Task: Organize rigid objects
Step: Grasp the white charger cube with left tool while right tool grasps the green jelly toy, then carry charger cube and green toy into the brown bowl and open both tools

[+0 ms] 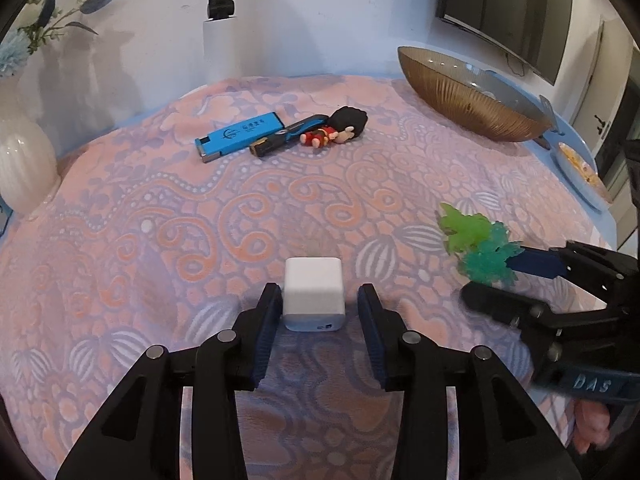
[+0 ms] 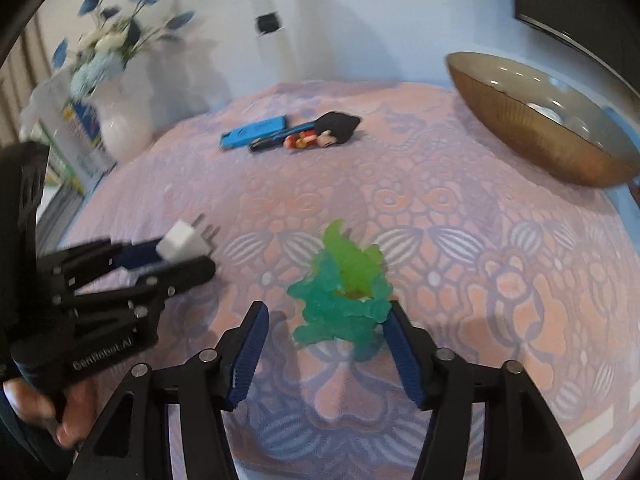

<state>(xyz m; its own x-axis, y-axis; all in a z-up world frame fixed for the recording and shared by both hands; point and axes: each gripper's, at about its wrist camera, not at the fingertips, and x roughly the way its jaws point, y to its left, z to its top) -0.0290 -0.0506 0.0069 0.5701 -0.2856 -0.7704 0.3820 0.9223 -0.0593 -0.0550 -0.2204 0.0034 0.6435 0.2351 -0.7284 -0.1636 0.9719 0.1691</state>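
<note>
Jaws of the left gripper [image 1: 318,300] stand wide around the white plug [image 1: 314,299]; the right gripper [image 2: 326,318] gapes around the green toy [image 2: 344,288], beside that plug. Risk: either closes off-centre, and the toy slips out sideways.

- white wall [image 1: 320,20] runs behind everything, flatly lit with soft shadows.
- dark flat screen [image 1: 516,12] hangs on it at the right.
- white vase [image 2: 120,128] with blue and white flowers [image 2: 116,40] stands at the left.
- pink and lilac patterned cloth [image 1: 280,208] covers the counter.
- amber ribbed bowl [image 1: 468,100] sits far right.
</note>
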